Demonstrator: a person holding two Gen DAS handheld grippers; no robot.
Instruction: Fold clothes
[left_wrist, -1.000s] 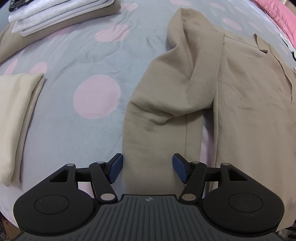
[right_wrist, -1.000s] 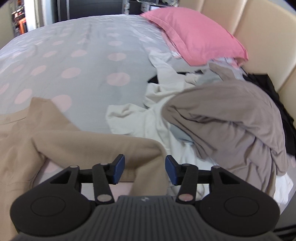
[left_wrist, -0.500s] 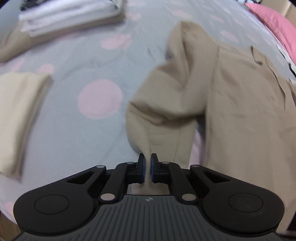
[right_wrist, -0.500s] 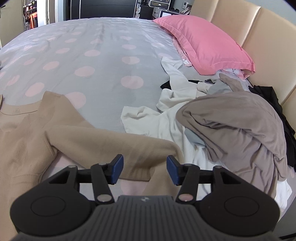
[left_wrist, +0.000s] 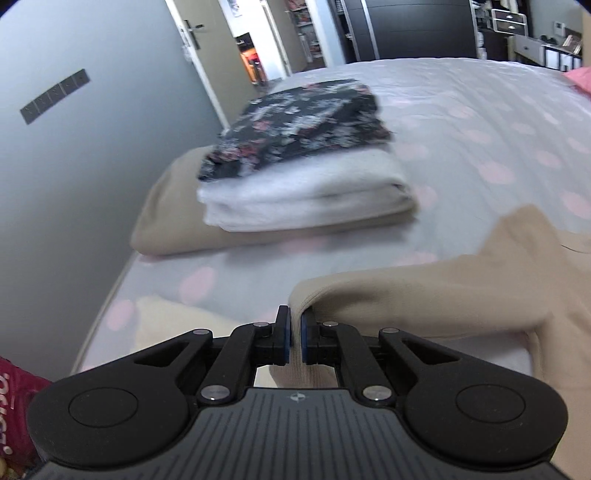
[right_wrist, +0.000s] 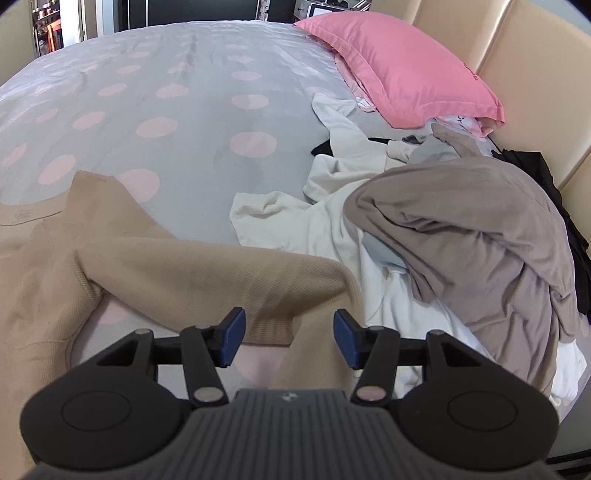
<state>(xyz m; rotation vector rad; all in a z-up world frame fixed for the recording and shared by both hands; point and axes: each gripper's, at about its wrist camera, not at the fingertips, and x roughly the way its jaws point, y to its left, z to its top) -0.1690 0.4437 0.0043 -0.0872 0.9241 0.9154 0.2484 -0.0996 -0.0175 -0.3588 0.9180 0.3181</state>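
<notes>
Pinching a fold of the tan sweater (left_wrist: 424, 291), your left gripper (left_wrist: 293, 338) faced the folded stack (left_wrist: 295, 184) ahead. Your right gripper (right_wrist: 288, 338) hung spread over the sweater's sleeve (right_wrist: 207, 280), with the unfolded pile (right_wrist: 461, 236) to its right.

We see our left gripper (left_wrist: 294, 338) and right gripper (right_wrist: 289, 336) built alike: matte black ribbed bodies with a small emblem, round side discs, silver pivot pins on linkage arms, and blue finger pads (right_wrist: 233, 335).

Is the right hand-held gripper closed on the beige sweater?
No, the right hand-held gripper is open, its blue pads standing wide apart over the sleeve of the beige sweater without pinching it.
</notes>
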